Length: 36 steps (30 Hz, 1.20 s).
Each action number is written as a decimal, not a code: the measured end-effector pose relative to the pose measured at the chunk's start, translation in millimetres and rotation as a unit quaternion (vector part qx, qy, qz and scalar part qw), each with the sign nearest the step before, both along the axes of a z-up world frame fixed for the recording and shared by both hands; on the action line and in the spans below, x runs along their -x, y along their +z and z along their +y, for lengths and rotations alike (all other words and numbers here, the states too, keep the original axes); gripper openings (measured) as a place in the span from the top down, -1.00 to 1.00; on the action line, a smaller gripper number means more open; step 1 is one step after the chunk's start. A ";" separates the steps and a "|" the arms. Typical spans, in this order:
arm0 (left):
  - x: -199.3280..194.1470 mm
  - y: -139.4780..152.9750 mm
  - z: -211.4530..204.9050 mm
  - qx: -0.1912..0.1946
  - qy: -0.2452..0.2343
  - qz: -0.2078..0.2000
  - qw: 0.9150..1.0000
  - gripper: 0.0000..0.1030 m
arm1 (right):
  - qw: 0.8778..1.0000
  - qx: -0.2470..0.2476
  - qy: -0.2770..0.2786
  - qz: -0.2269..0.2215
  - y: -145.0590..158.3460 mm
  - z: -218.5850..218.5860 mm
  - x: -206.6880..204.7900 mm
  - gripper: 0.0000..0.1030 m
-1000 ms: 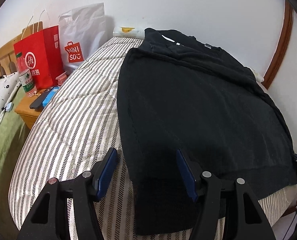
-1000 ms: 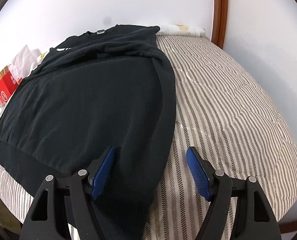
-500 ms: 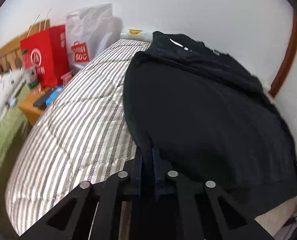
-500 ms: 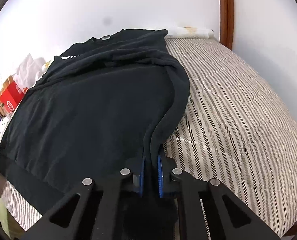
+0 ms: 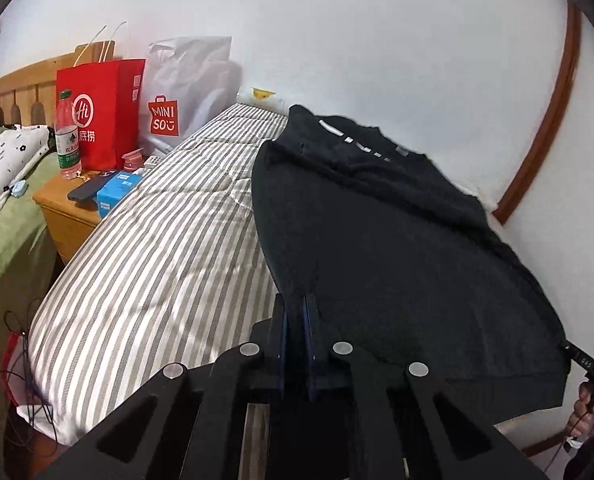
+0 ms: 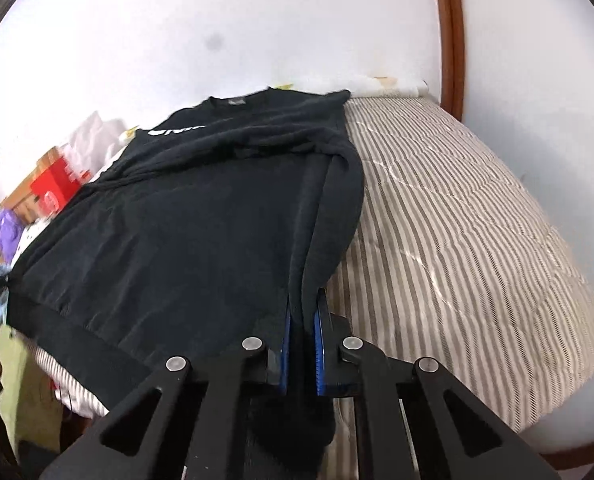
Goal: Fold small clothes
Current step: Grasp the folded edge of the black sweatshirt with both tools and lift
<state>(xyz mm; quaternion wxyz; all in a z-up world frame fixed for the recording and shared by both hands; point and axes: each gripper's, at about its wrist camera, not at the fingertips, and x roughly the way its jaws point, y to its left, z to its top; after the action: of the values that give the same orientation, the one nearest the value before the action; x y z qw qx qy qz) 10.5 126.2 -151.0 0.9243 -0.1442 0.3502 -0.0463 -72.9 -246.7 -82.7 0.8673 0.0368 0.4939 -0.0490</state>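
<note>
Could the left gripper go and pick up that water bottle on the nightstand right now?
Probably not yet: the left gripper is shut on the black sweatshirt, so it would have to let go first. The water bottle itself stands unobstructed.

A: How's the light on my cams?
B: Bright, even, soft. Wall [image 5: 377,60] near blown out, esp. on the right wrist view.
A: Shadows?
B: Faint ones only. My black sweater [image 5: 397,260] reads as a flat dark mass, little detail.
A: Blur?
B: Left edge of right view smeared. Fisheye bends the door frame [image 5: 545,128], corners go black.
</note>
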 end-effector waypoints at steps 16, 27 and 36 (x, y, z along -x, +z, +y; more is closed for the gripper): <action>8.3 57.3 -10.8 -0.005 -0.019 -0.067 0.998 0.86 | 0.995 -0.033 -0.004 -0.097 60.5 -5.4 11.8 0.82; -51.2 106.3 -26.8 -0.056 0.002 -0.085 0.995 0.86 | 0.992 -0.024 -0.023 -0.118 86.5 -14.7 -59.5 0.82; -116.5 121.8 -42.2 -0.080 0.011 -0.080 0.994 0.86 | 0.992 -0.015 -0.037 -0.121 83.4 -18.5 -119.5 0.82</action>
<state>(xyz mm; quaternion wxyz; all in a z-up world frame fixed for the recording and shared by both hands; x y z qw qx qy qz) 127.0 84.1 -29.2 0.9583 -0.0700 0.2764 -0.0194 46.6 -265.2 0.7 0.9177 0.0736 0.3842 -0.0693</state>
